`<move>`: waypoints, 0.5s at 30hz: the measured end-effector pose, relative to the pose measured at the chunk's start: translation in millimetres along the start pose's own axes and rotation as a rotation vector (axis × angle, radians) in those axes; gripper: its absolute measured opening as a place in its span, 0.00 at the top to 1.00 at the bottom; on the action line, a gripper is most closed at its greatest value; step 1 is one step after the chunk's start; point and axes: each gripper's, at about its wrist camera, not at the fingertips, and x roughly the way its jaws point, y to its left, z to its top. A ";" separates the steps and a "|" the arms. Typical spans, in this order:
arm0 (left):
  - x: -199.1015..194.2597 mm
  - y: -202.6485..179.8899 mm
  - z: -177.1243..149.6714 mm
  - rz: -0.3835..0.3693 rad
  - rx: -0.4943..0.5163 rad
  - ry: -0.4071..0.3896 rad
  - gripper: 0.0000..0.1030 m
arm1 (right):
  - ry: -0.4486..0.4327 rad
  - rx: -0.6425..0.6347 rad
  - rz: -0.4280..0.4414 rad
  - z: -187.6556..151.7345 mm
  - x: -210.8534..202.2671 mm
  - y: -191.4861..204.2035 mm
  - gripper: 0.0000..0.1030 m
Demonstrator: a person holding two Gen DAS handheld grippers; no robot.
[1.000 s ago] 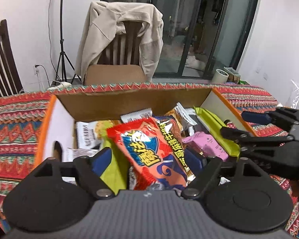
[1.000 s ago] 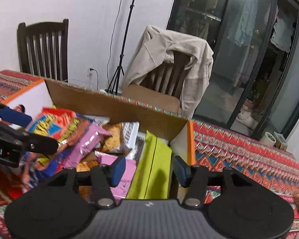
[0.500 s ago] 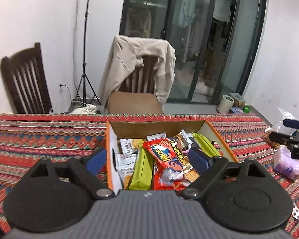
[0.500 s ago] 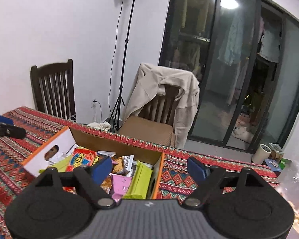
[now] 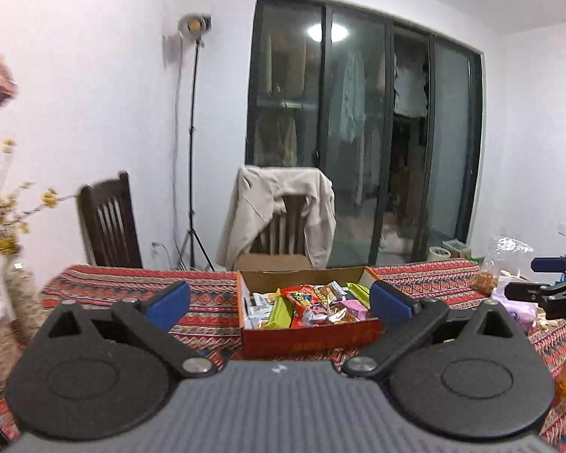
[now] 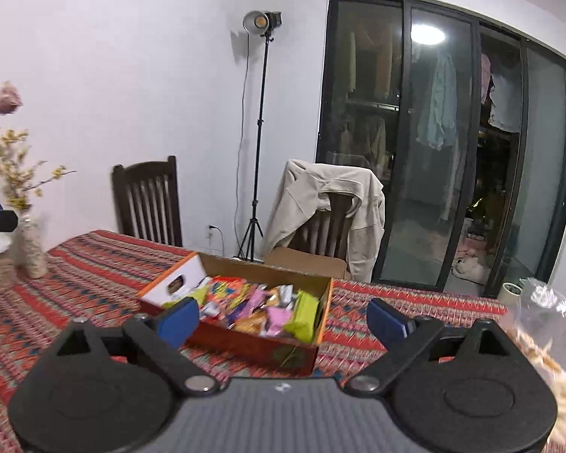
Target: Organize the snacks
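- Left wrist view: your worktop, under a red patterned cloth, spans the lower half of the frame; no loose snack lies on the open cloth to the left or in front of the box.
- The cardboard box sits at centre frame, between your blue fingertips, and it looks full: packets reach its rim.
- The snacks inside lie mixed, a red-orange bag on top, green packets on either side and a pink one at right. By my reading the gathering is mostly done.
- At the right edge of the frame, a clear plastic bag and a pale purple packet sit on the cloth, outside the box. If these count as snacks, they are what is left for you.
- Your left gripper is released, jaws spread wide, holding nothing, well back from the box.
- Right wrist view: your right gripper is likewise released and empty, with the box at centre frame beyond it, and a clear bag of pale pieces at the lower right.
- The right gripper shows small at the right edge of the left wrist view, near the purple packet, so it is the better placed for that side.
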 end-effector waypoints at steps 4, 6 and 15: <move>-50.7 -10.8 -40.3 0.038 0.013 -0.044 0.00 | -0.053 0.014 0.010 -32.8 -53.5 19.0 0.00; -72.4 -17.1 -62.6 0.043 0.010 -0.043 0.00 | -0.065 0.019 0.023 -52.3 -78.2 29.9 0.00; -160.2 -43.3 -158.5 0.088 0.011 -0.037 0.00 | -0.109 0.009 0.028 -145.2 -172.4 79.4 0.00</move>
